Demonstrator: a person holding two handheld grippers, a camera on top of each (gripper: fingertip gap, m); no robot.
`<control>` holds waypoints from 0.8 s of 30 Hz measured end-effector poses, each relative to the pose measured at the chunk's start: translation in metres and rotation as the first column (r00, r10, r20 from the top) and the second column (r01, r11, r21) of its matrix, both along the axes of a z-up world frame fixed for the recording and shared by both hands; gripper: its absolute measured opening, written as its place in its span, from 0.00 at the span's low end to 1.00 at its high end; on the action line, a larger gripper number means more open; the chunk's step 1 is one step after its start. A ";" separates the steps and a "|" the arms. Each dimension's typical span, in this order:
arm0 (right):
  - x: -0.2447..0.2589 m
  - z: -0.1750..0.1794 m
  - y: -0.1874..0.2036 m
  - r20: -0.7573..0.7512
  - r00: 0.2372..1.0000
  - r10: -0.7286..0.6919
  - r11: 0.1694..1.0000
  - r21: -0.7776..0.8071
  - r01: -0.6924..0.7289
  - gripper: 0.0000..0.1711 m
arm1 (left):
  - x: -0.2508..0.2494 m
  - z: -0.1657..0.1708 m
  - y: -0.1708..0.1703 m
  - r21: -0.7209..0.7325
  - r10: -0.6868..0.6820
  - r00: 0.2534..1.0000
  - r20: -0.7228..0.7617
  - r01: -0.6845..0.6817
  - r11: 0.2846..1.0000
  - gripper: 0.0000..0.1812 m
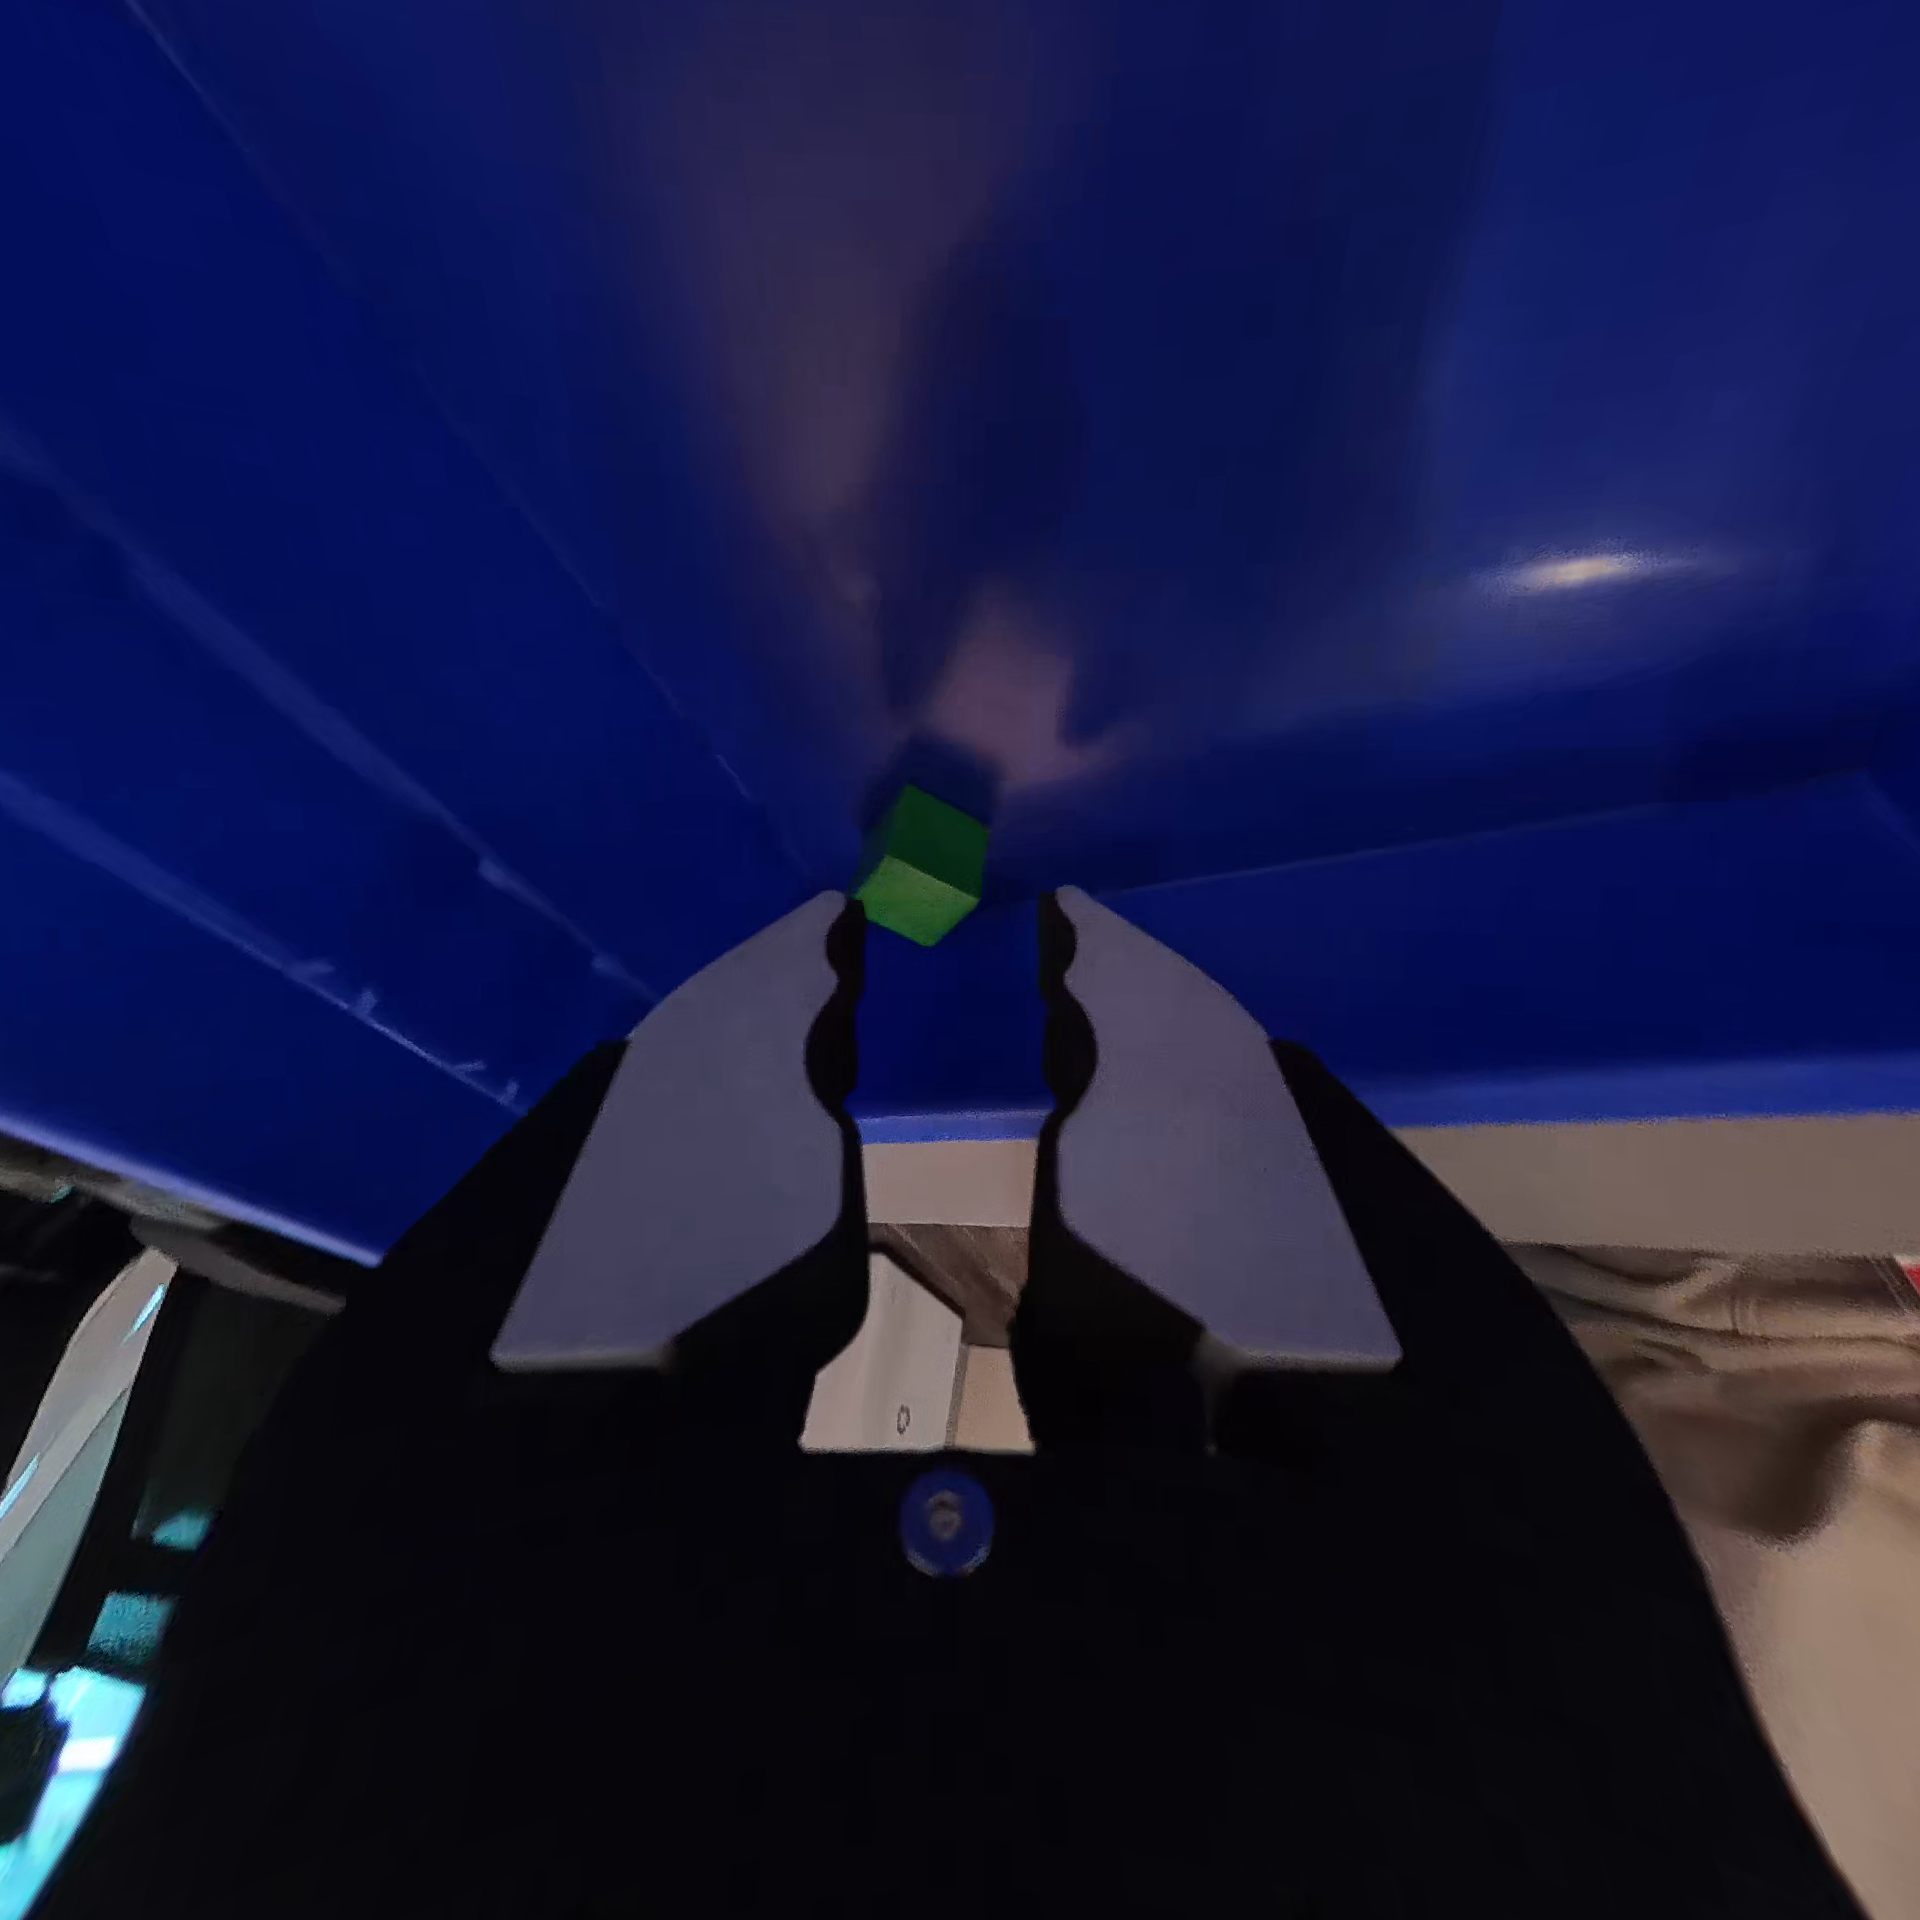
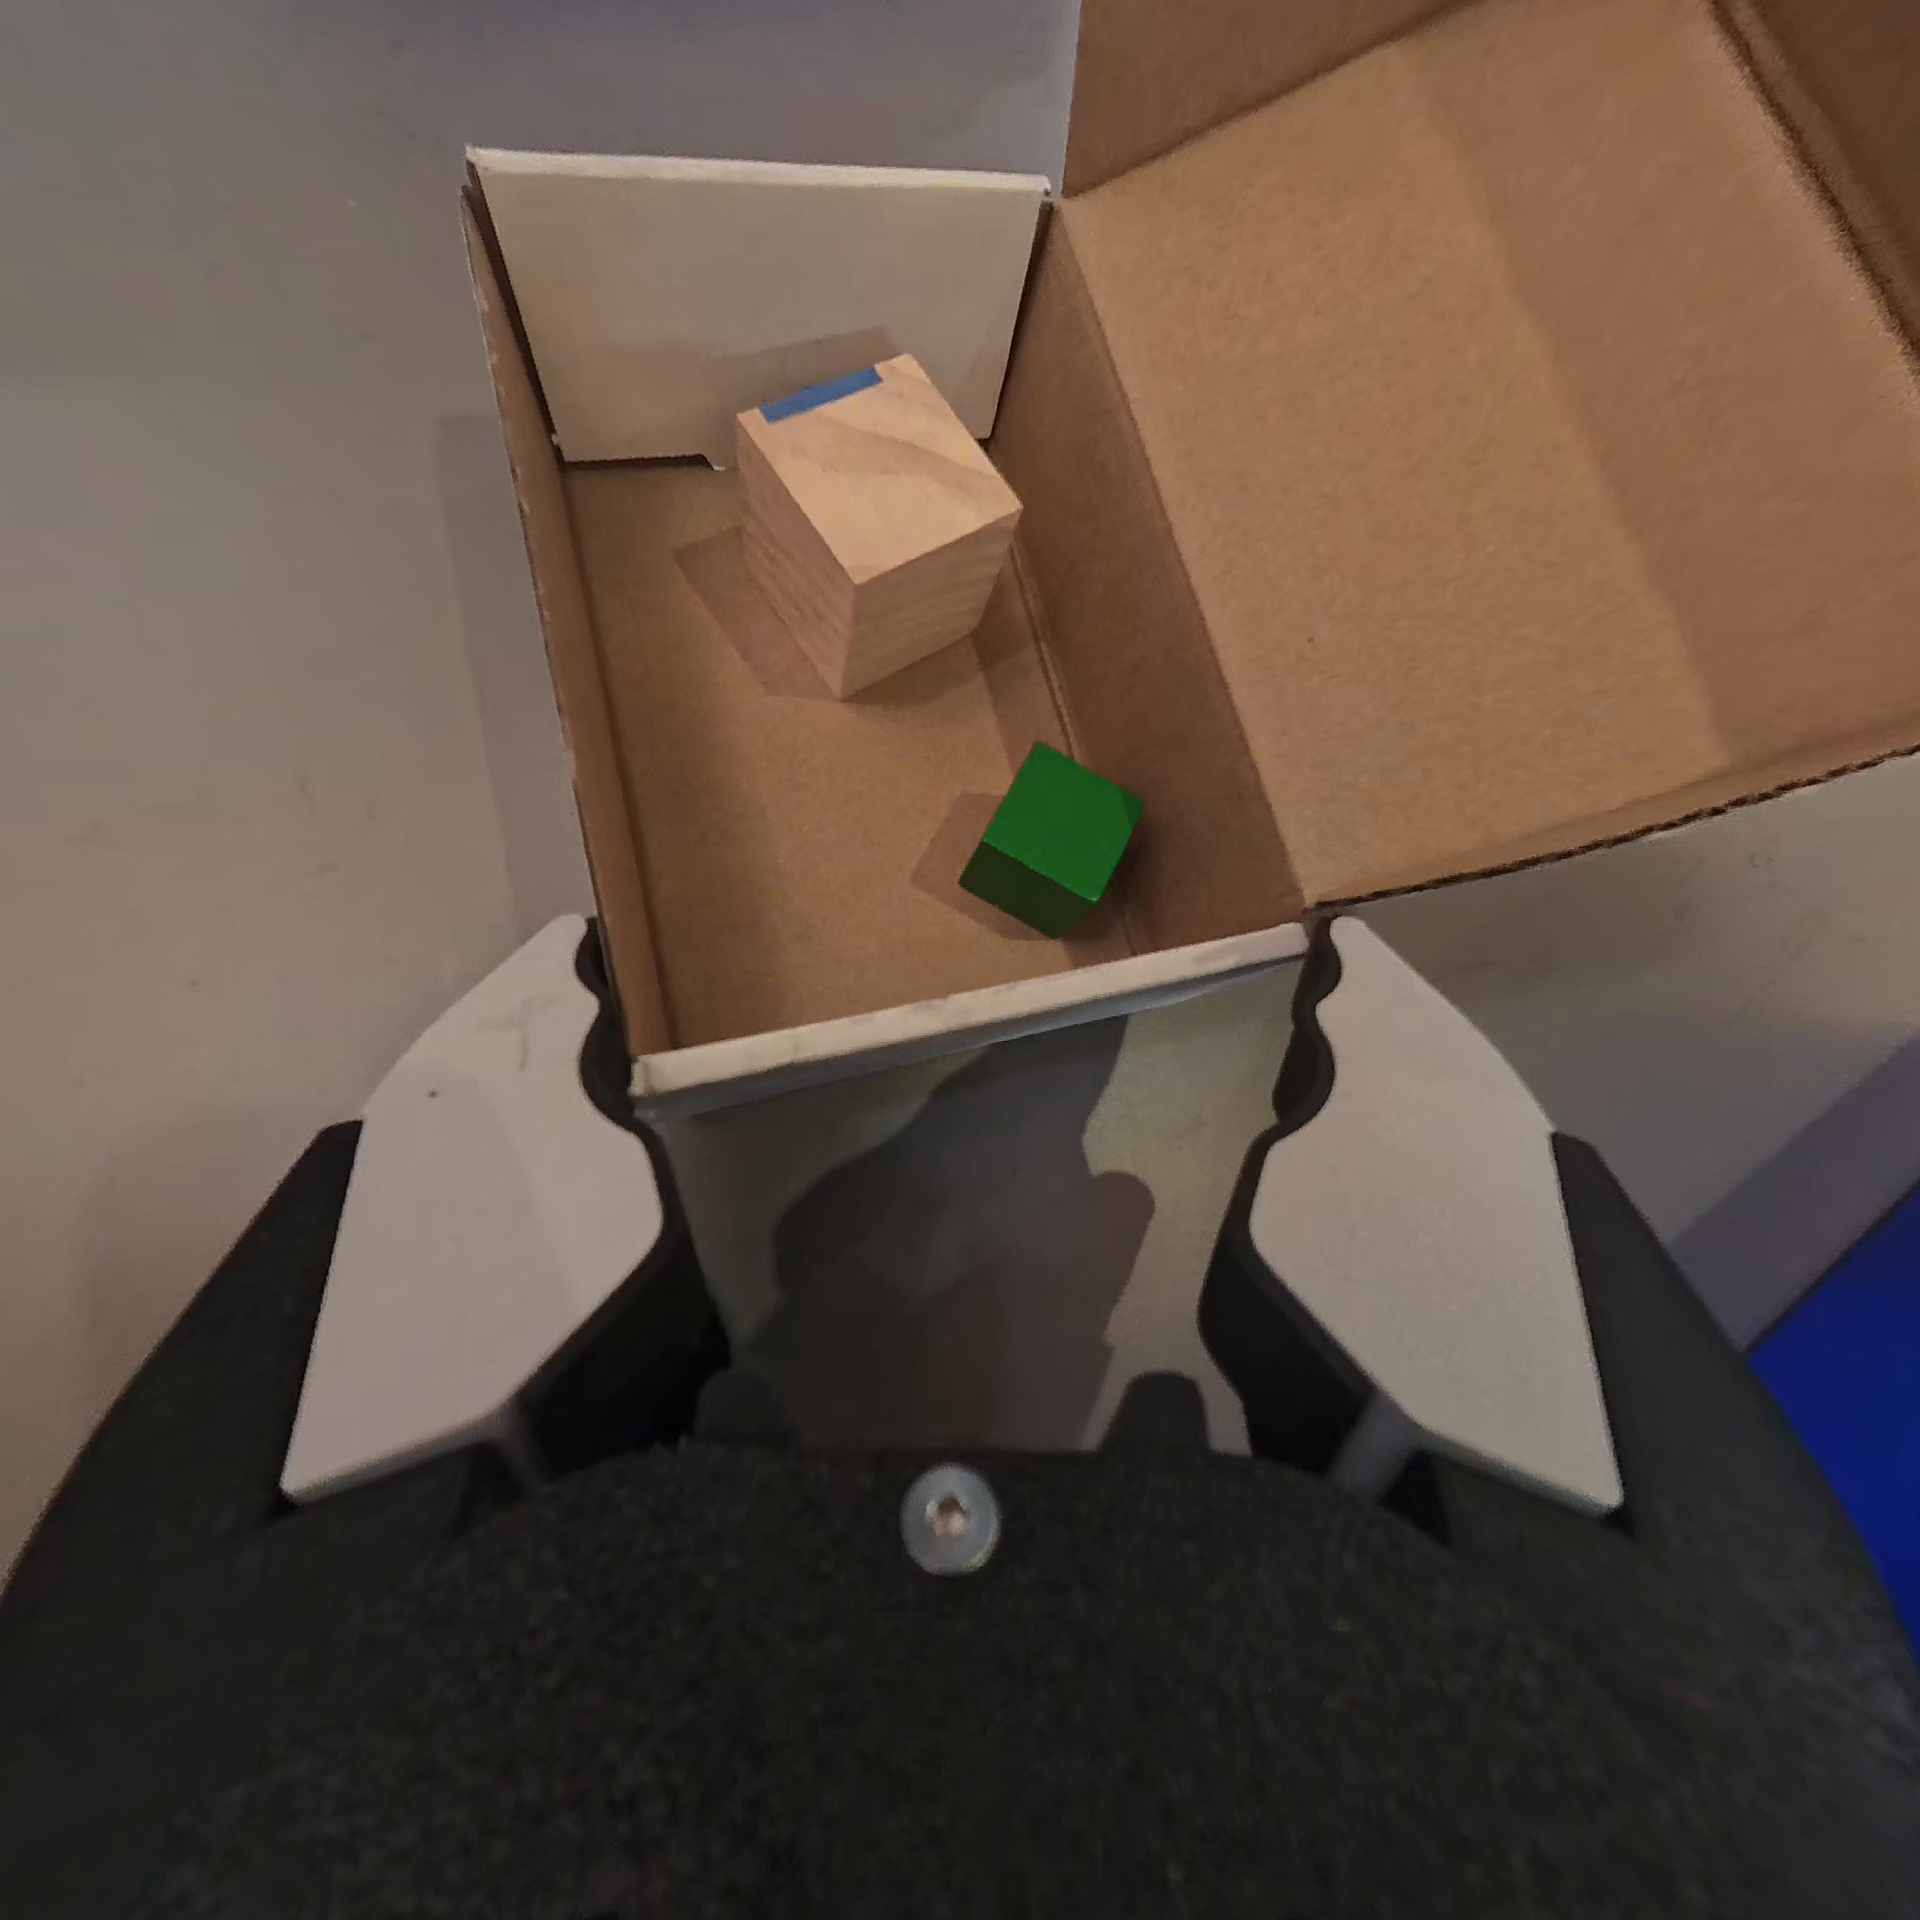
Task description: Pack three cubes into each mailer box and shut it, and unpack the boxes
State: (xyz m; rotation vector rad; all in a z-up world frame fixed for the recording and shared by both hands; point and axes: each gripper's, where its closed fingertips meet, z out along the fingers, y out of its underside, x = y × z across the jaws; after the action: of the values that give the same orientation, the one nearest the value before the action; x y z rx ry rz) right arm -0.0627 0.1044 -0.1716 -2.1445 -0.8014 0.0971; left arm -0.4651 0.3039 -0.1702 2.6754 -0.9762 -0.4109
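Fingers (image 2: 488,1164) straddle mailer box (image 2: 966,1023) on white table (image 2: 208,623), perhaps gripping

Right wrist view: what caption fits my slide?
Open tool straddles an open mailer box holding a wooden cube and a green cube.
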 end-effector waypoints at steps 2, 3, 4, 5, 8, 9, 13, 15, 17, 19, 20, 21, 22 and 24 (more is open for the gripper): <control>0.000 0.000 0.000 -0.011 1.000 0.000 1.000 0.002 0.000 0.71 | -0.009 -0.006 0.001 0.011 0.037 0.998 -0.047 -0.036 0.999 0.17; 0.000 0.000 0.000 -0.013 1.000 0.000 1.000 0.001 0.000 0.71 | -0.011 -0.010 0.000 0.004 0.044 0.997 -0.057 -0.044 0.999 0.17; 0.000 0.000 -0.001 -0.011 1.000 0.000 1.000 0.001 0.000 0.71 | -0.012 -0.014 -0.002 -0.007 0.046 0.997 -0.062 -0.047 0.999 0.17; 0.000 0.000 -0.001 -0.007 1.000 0.002 1.000 0.002 -0.002 0.71 | -0.012 -0.017 -0.004 -0.017 0.047 0.997 -0.069 -0.049 0.999 0.17; 0.000 0.000 -0.001 0.001 1.000 0.002 1.000 0.003 -0.002 0.71 | -0.008 -0.019 -0.004 -0.021 0.040 0.998 -0.057 -0.041 0.999 0.13; 0.000 0.000 -0.001 0.001 1.000 0.002 1.000 0.004 -0.002 0.71 | -0.006 -0.018 -0.006 -0.029 0.030 0.998 -0.049 -0.032 0.999 0.13; 0.000 0.000 -0.001 -0.002 1.000 0.002 1.000 0.001 -0.002 0.71 | 0.003 -0.001 -0.001 0.025 -0.013 1.000 -0.007 0.013 1.000 0.13; 0.000 0.000 -0.001 -0.006 1.000 0.001 1.000 -0.001 -0.001 0.71 | 0.018 0.022 0.001 0.079 -0.033 0.997 0.064 0.028 0.996 0.13; 0.000 0.000 -0.001 -0.006 1.000 0.002 1.000 -0.001 -0.002 0.71 | 0.054 0.053 -0.005 0.141 -0.096 0.970 0.222 0.065 0.988 0.13; 0.000 0.000 -0.001 -0.006 1.000 0.003 1.000 0.001 -0.002 0.71 | 0.122 0.088 -0.036 0.146 -0.205 0.837 0.507 0.151 0.978 0.13; 0.000 0.000 -0.001 -0.006 1.000 0.003 1.000 0.002 -0.003 0.71 | 0.158 0.105 -0.058 0.141 -0.247 0.739 0.627 0.205 0.969 0.13; 0.000 0.000 -0.001 -0.006 1.000 0.003 1.000 0.003 -0.003 0.71 | 0.191 0.117 -0.079 0.159 -0.299 0.643 0.705 0.268 0.950 0.13; 0.000 0.000 -0.001 -0.006 1.000 0.004 1.000 0.003 -0.004 0.71 | 0.221 0.123 -0.100 0.179 -0.346 0.561 0.752 0.332 0.926 0.13; 0.000 0.000 -0.001 -0.008 1.000 0.002 1.000 0.003 -0.002 0.71 | 0.273 0.115 -0.141 0.189 -0.409 0.459 0.788 0.451 0.872 0.13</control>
State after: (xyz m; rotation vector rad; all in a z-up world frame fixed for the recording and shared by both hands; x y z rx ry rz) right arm -0.0630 0.1034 -0.1712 -2.1395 -0.7992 0.1053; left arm -0.1919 0.1626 -0.0555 2.4865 -1.8968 0.8885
